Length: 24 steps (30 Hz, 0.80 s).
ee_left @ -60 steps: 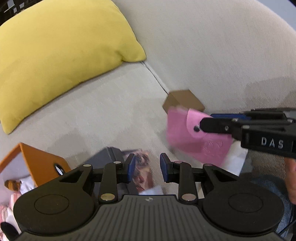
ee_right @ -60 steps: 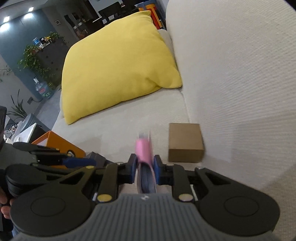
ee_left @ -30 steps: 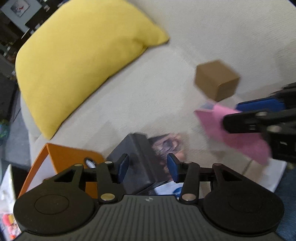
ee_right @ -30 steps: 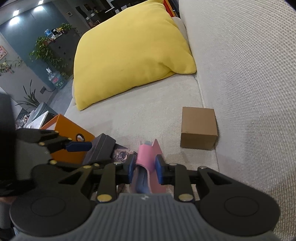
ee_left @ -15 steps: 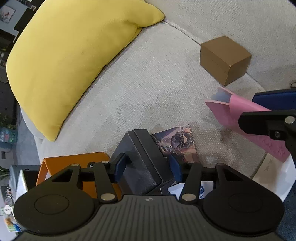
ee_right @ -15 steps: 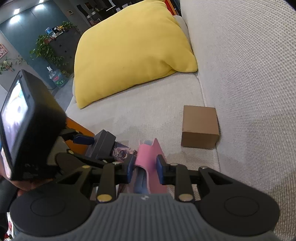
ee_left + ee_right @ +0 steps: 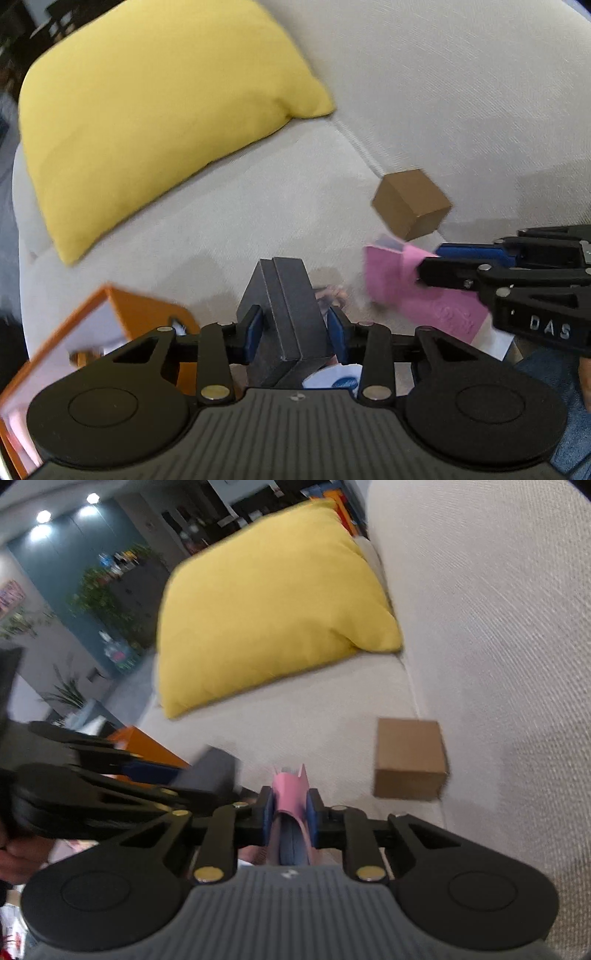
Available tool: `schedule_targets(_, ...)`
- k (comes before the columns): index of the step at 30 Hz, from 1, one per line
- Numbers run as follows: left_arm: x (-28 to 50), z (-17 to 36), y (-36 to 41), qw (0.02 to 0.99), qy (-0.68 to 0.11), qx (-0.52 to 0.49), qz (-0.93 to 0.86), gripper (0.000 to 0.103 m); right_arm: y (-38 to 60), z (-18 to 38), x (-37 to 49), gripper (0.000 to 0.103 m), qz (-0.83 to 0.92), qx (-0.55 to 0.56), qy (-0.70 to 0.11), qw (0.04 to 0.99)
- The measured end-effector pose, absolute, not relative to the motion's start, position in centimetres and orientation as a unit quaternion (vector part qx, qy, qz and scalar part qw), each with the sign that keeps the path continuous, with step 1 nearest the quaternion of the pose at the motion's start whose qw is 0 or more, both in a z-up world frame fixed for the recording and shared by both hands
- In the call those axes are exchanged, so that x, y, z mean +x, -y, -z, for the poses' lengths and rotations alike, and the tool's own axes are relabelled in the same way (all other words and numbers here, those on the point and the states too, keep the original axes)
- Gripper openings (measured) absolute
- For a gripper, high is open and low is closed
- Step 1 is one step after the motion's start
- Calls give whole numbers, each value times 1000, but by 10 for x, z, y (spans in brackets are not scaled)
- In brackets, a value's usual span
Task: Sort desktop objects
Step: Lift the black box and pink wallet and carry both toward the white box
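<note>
Since a moment ago the left tongs (image 7: 293, 330) have risen off the sofa (image 7: 258, 206) with the dark grey box (image 7: 286, 314), their jaws closing on its two sides so that it hangs tilted above the seat. Measured from the brown cardboard box (image 7: 410, 203) resting against the sofa back, the grey box is well to the left and nearer the camera, beside the orange box (image 7: 147, 314). Just below the cardboard box, the right tongs (image 7: 290, 816) are closing narrowly on the pink pouch (image 7: 290, 794), and the yellow cushion (image 7: 147, 110) lies far to its upper left.
</note>
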<state>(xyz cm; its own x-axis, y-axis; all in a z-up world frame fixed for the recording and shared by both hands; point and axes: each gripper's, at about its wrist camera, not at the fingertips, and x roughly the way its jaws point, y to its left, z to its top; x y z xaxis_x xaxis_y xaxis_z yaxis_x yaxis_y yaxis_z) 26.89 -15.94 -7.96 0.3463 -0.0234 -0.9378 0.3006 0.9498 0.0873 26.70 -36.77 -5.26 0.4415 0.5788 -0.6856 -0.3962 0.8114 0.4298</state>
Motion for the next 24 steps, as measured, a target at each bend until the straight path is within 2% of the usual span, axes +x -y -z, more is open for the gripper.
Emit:
schedule_targets(5,266,90,142,794,-592,122,63,42,363,55,268,21,-298,89,-460,832)
schedule_targets(15,277,105,161,776,-604,179,36,44,359,60,270,24,-294,71,-486,820)
schedule_targets(24,273,107,157,790,-587,171,36,40,354,65,269,34,-285,41,-516,807)
